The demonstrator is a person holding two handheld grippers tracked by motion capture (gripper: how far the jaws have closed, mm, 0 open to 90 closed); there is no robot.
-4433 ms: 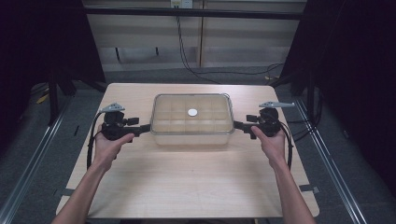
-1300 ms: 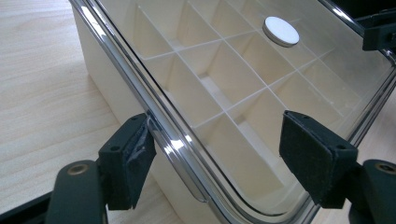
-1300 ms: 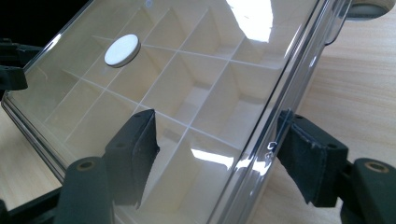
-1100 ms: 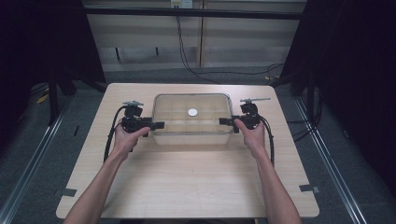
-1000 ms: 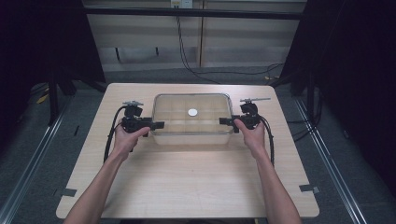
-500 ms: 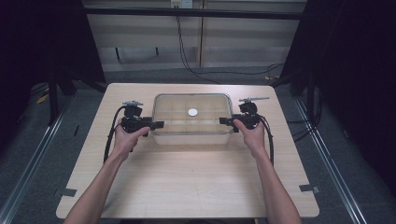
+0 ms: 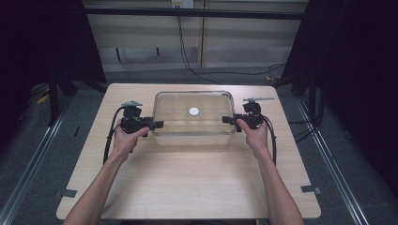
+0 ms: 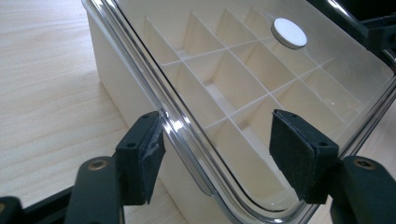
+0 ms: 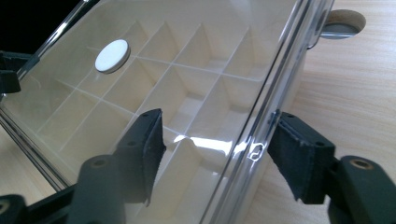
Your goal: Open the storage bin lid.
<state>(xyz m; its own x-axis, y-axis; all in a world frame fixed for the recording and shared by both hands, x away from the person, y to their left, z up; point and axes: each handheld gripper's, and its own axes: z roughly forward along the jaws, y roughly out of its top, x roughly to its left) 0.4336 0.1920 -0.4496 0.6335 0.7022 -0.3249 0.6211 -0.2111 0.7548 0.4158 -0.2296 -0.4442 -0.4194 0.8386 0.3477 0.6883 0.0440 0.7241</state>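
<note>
Now, from the high view, we have the clear-lidded divider box sitting on the far half of the wooden table, its long axis running left to right. Our left gripper is at the box's left short end and our right gripper at its right short end, each pointing inward toward the other, so the box lies straight ahead of both and neither hand is nearer than the other. A white round knob sits near the middle of the lid.

Through the left gripper view, our jaws have just been closing and straddle the lid's rim: one pad outside it by the wall, the other over the transparent lid. We judge the pads not yet pressing; a gap shows on both sides.

Through the right gripper view it is the same mirrored: jaws just closing, rim between them, pads apart from it. A round cable hole in the table lies beyond the box's corner.

Our next move likely turns on squeezing both ends evenly before lifting.
</note>
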